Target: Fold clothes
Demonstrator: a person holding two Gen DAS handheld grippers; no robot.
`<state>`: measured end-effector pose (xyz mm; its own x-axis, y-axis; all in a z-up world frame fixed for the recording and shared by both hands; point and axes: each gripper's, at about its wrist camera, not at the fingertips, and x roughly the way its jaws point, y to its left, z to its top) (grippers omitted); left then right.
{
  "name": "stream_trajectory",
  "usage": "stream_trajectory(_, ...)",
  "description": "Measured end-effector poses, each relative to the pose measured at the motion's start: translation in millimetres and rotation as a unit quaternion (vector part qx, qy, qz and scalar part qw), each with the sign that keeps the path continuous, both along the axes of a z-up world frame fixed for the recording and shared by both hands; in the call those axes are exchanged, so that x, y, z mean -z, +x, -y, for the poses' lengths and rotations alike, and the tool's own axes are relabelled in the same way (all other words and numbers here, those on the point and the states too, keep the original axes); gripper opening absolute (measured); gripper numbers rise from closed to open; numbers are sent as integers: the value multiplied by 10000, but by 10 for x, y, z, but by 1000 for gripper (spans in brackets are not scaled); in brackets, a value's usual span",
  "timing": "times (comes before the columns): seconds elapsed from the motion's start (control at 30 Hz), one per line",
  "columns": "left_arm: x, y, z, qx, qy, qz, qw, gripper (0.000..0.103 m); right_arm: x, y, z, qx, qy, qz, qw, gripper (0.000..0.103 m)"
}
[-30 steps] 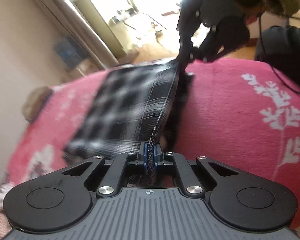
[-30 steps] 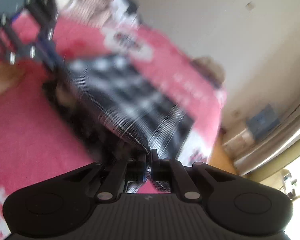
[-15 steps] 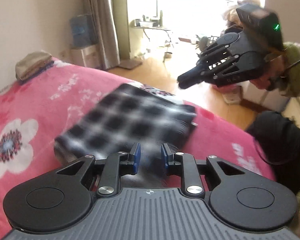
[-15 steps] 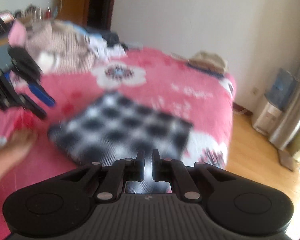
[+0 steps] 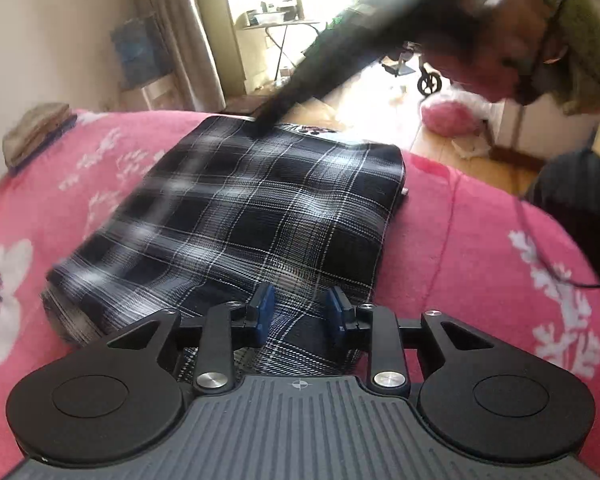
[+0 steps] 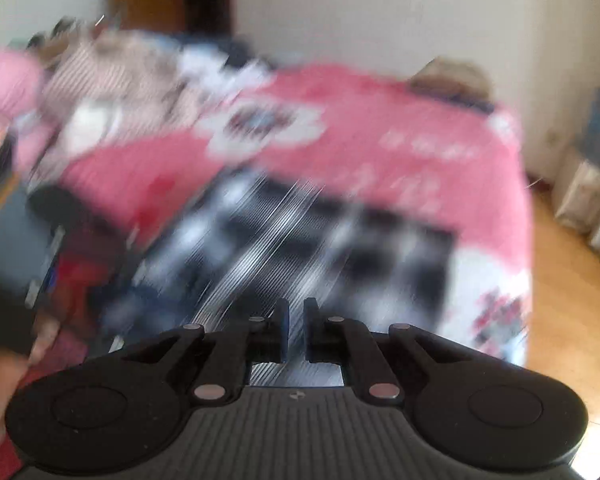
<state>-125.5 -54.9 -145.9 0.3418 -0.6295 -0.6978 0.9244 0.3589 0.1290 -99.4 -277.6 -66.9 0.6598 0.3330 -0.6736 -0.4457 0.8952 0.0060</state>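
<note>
Fingers of the left gripper stand apart over the near edge of a folded plaid shirt; they have just been opening, and the cloth lies under the gap, with neither blue pad pressing on it. The shirt, black with white checks, lies flat as a rough rectangle on a pink bedspread printed with white flowers and sprigs. Its near corner passes under the gripper's body, and its far edge reaches the far side of the bed.

At that far edge a dark, blurred shape comes down from the upper right and meets the cloth; it is too smeared to say whether it is the other gripper or a sleeve. Above it, in the top right corner, part of a person in a green knitted sleeve leans over the bed. A thin black cable trails across the bedspread on the right.

Beyond the bed are a wooden floor, a pink bundle lying on it, a pale curtain and a bright window.

From the right wrist view everything past the tool is heavily blurred. The right gripper has its fingers nearly together, only a narrow slit between them, and nothing clamped there. The plaid shirt lies just ahead of and below them on the pink bedspread. Farther back a heap of loose clothes sits at the bed's far left against a pale wall.
</note>
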Motion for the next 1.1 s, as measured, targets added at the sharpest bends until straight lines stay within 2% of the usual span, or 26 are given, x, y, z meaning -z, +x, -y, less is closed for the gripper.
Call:
stream_trajectory(0.07,9,42,-20,-33,-97,-117,9999,31,-24,208,96,444,129,210,9987,7)
stream_trajectory(0.13,28,10,-28,-4,-122,-71,9999,31,123,415,162,784,100,286,9965,7)
stream_trajectory(0.2,39,-6,-38,10,-177,-75,9998,31,396,592,176,963,-220,126,9950,7)
stream_trajectory(0.3,44,27,-66,-25,-282,-225,9993,31,627,685,193,1093,-496,-115,9927,7)
stream_trajectory(0.33,43,27,-79,-31,-303,-258,9992,31,539,719,184,1139,-514,-159,9920,7)
stream_trajectory(0.47,50,0,-111,-8,-350,-231,9991,31,278,844,190,1338,-276,345,9900,7)
stream_trajectory(0.5,53,-13,-116,5,-353,-199,9992,31,333,937,209,1441,-270,284,9888,7)
stream_trajectory(0.6,62,-24,-116,-42,-400,-190,9990,31,701,1221,248,1729,-561,-262,9830,9)
stream_trajectory(0.63,54,-24,-117,-86,-412,-232,9988,31,699,1215,224,1775,-684,-185,9816,9)
stream_trajectory(0.7,46,-13,-133,-133,-470,-329,9983,31,500,1172,112,1752,-802,0,9813,9)
stream_trajectory(0.73,42,-9,-140,-155,-497,-372,9980,31,393,1133,51,1673,-752,110,9830,9)
stream_trajectory(0.77,43,-25,-141,-152,-500,-352,9980,31,288,1072,-27,1414,-494,216,9885,9)
stream_trajectory(0.83,44,-59,-142,-145,-507,-310,9981,31,154,986,-239,656,21,269,9975,9)
stream_trajectory(0.9,45,-99,-148,-100,-517,-258,9983,31,154,971,-533,-154,257,178,9994,9)
stream_trajectory(1.0,50,-158,-169,-44,-562,-262,9981,31,447,1127,-941,-733,48,-90,9973,10)
stream_trajectory(1.03,52,-176,-177,-27,-578,-269,9980,31,634,1222,-1026,-720,-186,-244,9969,10)
stream_trajectory(1.1,59,-173,-177,2,-582,-250,9980,31,861,1316,-1075,-700,-357,-373,9962,9)
